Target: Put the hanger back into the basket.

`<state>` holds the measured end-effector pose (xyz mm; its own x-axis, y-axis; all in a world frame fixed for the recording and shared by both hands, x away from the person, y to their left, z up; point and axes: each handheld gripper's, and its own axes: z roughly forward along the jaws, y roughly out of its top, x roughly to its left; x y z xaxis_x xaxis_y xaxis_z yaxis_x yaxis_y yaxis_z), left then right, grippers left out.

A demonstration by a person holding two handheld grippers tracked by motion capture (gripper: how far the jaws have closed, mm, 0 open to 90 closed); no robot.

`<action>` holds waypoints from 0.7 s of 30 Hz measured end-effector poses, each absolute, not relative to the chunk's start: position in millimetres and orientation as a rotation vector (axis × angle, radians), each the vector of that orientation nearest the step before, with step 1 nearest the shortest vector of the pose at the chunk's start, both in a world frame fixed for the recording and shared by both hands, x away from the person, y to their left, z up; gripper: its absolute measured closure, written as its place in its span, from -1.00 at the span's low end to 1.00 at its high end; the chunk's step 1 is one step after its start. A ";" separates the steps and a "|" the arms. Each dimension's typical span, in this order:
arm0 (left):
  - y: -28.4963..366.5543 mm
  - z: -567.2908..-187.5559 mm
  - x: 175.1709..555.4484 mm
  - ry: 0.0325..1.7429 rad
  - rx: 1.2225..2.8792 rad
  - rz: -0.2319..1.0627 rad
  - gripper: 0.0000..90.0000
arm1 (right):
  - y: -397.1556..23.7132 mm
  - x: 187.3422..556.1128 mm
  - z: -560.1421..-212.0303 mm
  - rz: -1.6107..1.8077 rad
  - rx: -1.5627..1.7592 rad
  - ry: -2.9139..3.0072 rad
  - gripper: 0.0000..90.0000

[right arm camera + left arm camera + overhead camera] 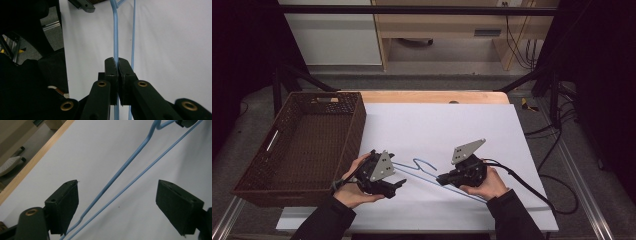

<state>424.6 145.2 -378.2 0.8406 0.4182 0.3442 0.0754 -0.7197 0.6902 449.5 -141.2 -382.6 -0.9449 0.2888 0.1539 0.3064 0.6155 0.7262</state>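
Hanger, light blue wire, lies on the white sheet that covers the wooden table, near the front edge, between the 2 hands. Its hook points toward the far side; its long wires run diagonally from the left gripper to the lower right. Right gripper: jaws closed on 1 wire of the hanger; in the right gripper view the wire enters between the pressed pads, and the second wire passes just beside them. Left gripper: jaws wide apart, nothing held; in the left gripper view both wires run across the sheet between the 2 pads without touching either. Brown woven basket sits at the left of the table, beside the sheet's left edge.
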 end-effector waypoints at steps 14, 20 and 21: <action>116.6 -381.8 416.3 0.133 2.450 0.838 0.17 | -143.7 443.5 -381.0 -1.280 -0.492 -2.771 0.96; 110.4 -385.5 415.3 0.094 2.465 0.884 0.54 | -143.4 442.9 -381.4 -1.286 -0.482 -2.758 0.96; 109.6 -385.9 415.1 0.085 2.470 0.890 0.59 | -143.4 442.8 -381.3 -1.284 -0.482 -2.759 0.96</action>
<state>415.1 109.6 -385.9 0.7834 0.2240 0.5797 -0.1096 -0.8683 0.4837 442.8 -143.4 -381.3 -0.9493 0.2549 0.1843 0.3051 0.6039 0.7364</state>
